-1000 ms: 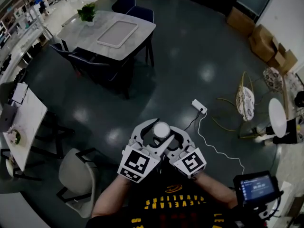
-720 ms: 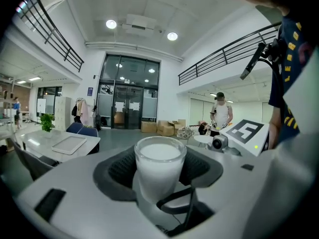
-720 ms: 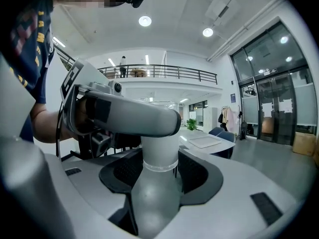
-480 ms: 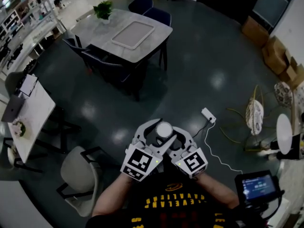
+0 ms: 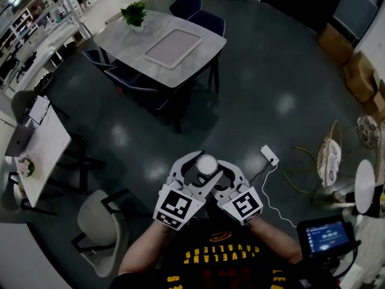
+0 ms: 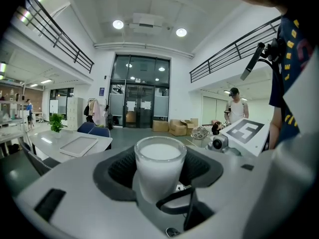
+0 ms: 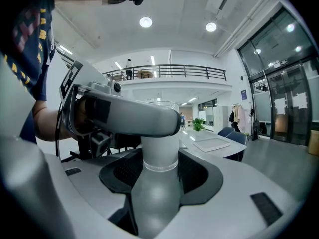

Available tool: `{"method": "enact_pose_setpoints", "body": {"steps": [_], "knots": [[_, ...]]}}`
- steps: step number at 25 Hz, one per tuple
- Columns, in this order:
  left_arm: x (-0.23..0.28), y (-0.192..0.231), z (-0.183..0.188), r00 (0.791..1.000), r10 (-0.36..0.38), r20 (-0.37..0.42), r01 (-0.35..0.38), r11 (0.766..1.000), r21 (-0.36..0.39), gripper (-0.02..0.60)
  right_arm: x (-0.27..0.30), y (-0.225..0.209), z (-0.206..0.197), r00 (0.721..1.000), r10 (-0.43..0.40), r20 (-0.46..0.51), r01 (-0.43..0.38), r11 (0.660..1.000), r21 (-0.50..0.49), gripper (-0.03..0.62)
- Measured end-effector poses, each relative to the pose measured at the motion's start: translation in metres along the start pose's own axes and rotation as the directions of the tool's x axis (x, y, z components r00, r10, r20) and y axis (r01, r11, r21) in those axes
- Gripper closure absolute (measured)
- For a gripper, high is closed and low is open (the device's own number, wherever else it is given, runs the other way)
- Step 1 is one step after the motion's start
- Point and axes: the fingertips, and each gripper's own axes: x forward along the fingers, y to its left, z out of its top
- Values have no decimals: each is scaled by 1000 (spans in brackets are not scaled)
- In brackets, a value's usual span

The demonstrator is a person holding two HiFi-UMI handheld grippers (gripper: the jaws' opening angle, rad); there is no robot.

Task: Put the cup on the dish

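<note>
A white cup point(image 5: 206, 163) is held in the air over the dark floor, close to my chest. My left gripper point(image 5: 201, 167) grips it from the left and my right gripper point(image 5: 210, 169) from the right, each shut on it. In the left gripper view the cup point(image 6: 159, 166) stands upright between the black pads. In the right gripper view the cup point(image 7: 160, 158) is partly hidden by the left gripper's jaw crossing above it. A white rectangular dish point(image 5: 172, 48) lies on the grey table point(image 5: 123, 35) far ahead; it also shows as the dish point(image 6: 79, 144) and the dish point(image 7: 212, 143).
Dark blue chairs point(image 5: 206, 20) ring the table, and a potted plant point(image 5: 134, 12) stands on it. On the floor lie a power strip point(image 5: 269, 155) and its cable. A grey chair point(image 5: 99, 224) and a white side table point(image 5: 37, 149) stand at my left. A person point(image 6: 238, 108) stands far off.
The grey table with the dish has slid rightward and nearer in the head view as I move. Both grippers keep the same hold on the cup.
</note>
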Motion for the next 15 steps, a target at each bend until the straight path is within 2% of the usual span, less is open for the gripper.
{"method": "enact_pose_setpoints", "body": {"steps": [8, 15], "knots": [[58, 25, 24, 998, 55, 1, -55, 998, -20, 313, 9, -64, 11, 999, 50, 8, -50, 999, -1, 375], [92, 41, 33, 994, 113, 11, -112, 993, -31, 313, 17, -102, 13, 995, 100, 29, -100, 995, -8, 375]]}}
